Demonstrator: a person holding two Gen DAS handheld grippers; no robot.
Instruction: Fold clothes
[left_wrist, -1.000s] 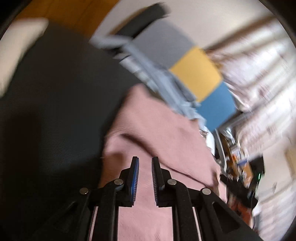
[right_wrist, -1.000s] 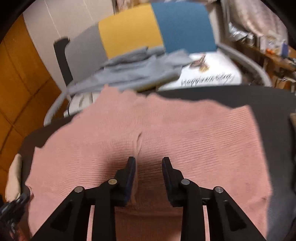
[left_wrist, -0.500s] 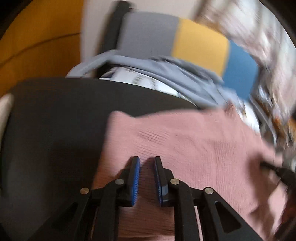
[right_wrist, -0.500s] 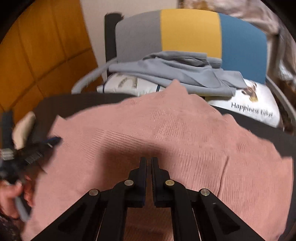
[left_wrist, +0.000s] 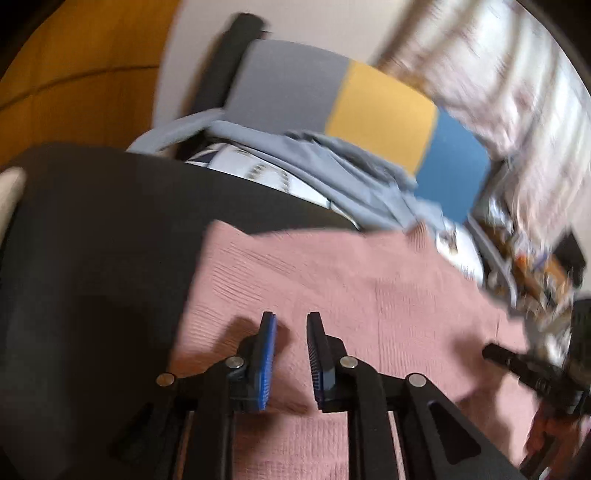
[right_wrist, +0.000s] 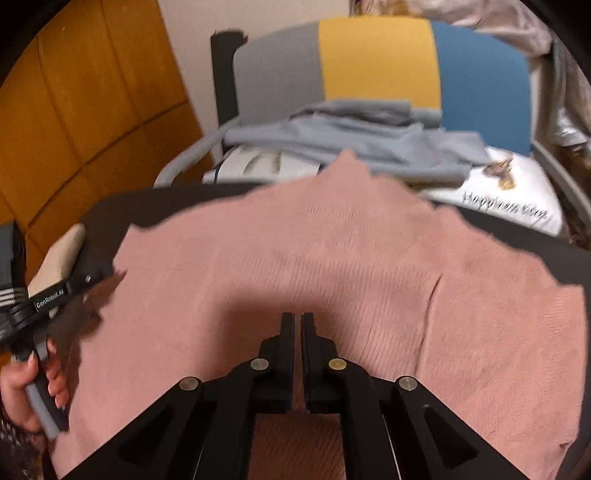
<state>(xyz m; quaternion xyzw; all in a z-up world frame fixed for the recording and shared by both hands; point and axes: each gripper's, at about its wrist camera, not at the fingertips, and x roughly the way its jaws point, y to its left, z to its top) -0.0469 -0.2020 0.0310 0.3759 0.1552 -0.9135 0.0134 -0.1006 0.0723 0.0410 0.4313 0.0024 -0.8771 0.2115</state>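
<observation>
A pink knit garment (left_wrist: 369, 288) (right_wrist: 332, 251) lies spread flat on a black table (left_wrist: 92, 240) (right_wrist: 110, 214). My left gripper (left_wrist: 290, 317) hovers over its left part near the edge; its jaws are opening and nothing sits between the blue pads (left_wrist: 267, 354). The right wrist view shows it at the garment's left edge (right_wrist: 107, 273), held by a hand (right_wrist: 18, 387). My right gripper (right_wrist: 296, 315) is shut, its tips low over the garment's near middle; I cannot see whether any cloth is pinched. It also shows at the right of the left wrist view (left_wrist: 487, 352).
Behind the table stands a chair (right_wrist: 376, 59) with a grey, yellow and blue back. A pile of grey clothing (right_wrist: 351, 133) and a white printed cushion (right_wrist: 509, 199) lie on it. A beige object (right_wrist: 59, 258) sits at the table's left edge. Orange panelling (right_wrist: 74, 110) fills the left.
My right gripper closed from wide apart to shut over the garment. Both wrist views rolled and swung round toward the chair. The left jaws kept a small gap.
</observation>
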